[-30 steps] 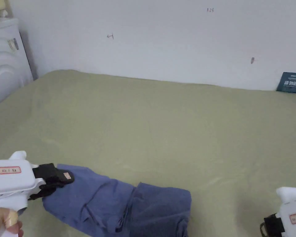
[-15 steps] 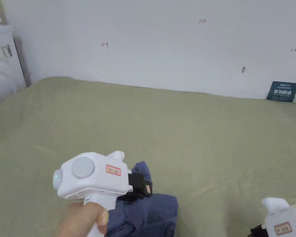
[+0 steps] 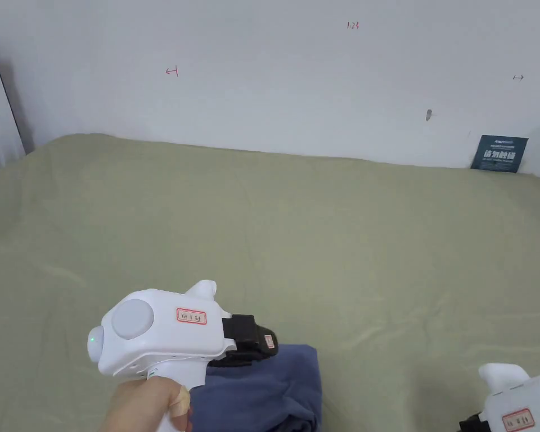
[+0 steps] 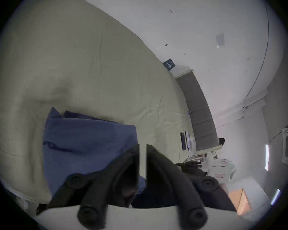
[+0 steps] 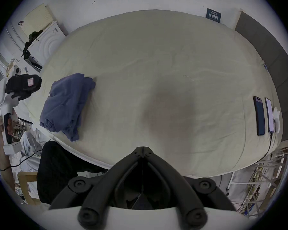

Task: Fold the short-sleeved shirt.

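Observation:
The blue short-sleeved shirt (image 3: 269,388) lies as a compact folded bundle near the front edge of the olive-green bed (image 3: 319,236). My left gripper (image 3: 271,344) hovers just above the bundle's top edge. In the left gripper view its jaws (image 4: 142,149) stand a narrow gap apart with no cloth between them, and the shirt (image 4: 83,142) lies below. The right gripper view has the shirt (image 5: 65,104) lying free, with the left gripper (image 5: 35,84) off to its side. My right gripper (image 5: 142,149) is shut and empty over the bed's near edge, well right of the shirt.
Two phones (image 5: 259,115) lie by the bed's right edge. A blue card (image 3: 499,153) leans on the wall behind the bed. A white appliance (image 5: 45,41) stands at the left and a grey headboard (image 5: 264,51) at the right. The person's dark-trousered leg (image 5: 56,167) presses against the bed's front.
My left gripper carried the shirt's left end over to the right and laid it on the other half, then let go. The shirt went from a long spread strip to a short bundle.

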